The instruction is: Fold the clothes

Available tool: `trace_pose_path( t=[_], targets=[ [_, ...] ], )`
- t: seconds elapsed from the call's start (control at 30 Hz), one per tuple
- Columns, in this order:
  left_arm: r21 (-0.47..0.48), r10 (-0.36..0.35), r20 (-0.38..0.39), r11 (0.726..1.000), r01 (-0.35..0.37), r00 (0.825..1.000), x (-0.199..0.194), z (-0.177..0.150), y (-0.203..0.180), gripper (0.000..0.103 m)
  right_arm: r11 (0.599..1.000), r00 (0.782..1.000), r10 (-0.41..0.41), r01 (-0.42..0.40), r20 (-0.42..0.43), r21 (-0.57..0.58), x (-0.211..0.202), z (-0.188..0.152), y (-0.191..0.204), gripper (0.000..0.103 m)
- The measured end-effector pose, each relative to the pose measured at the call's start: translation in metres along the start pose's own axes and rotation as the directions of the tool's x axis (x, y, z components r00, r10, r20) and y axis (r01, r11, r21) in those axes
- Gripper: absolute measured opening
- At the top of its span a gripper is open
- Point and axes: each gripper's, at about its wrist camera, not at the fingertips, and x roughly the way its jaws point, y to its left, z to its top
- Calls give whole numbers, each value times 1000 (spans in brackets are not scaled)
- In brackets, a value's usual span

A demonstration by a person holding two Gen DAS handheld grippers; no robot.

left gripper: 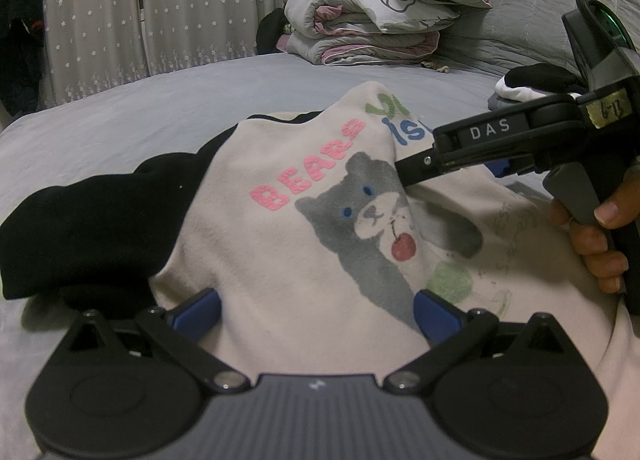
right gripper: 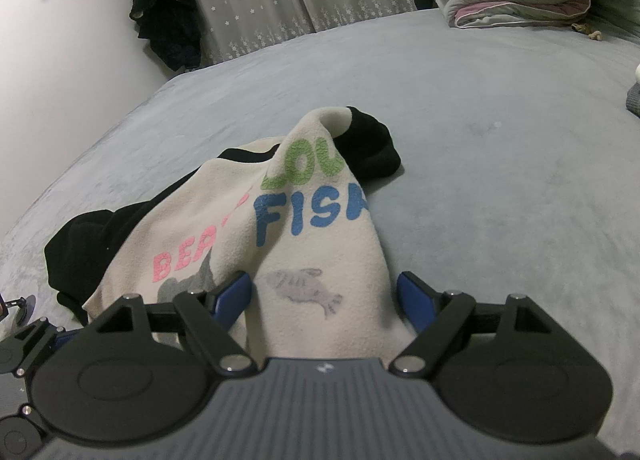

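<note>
Cream top lies bunched on the bed, lower edge nearest both grippers for gathering. Left gripper and right gripper fingers stand apart, straddling cloth, clamping nothing

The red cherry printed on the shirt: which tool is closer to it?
Left. The left tool sits just below the cherry, the shirt between its open fingers. The right tool straddles the fish print, off to one side.
</note>
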Motion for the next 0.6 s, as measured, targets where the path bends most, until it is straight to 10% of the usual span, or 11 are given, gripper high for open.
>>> trace_pose_path(
  t=[0.6],
  targets=[
    [0,0,0,1000,0,1000,0,0,0,103,1000,1000,2,-2,-1,-1,0,0,1,84]
  ],
)
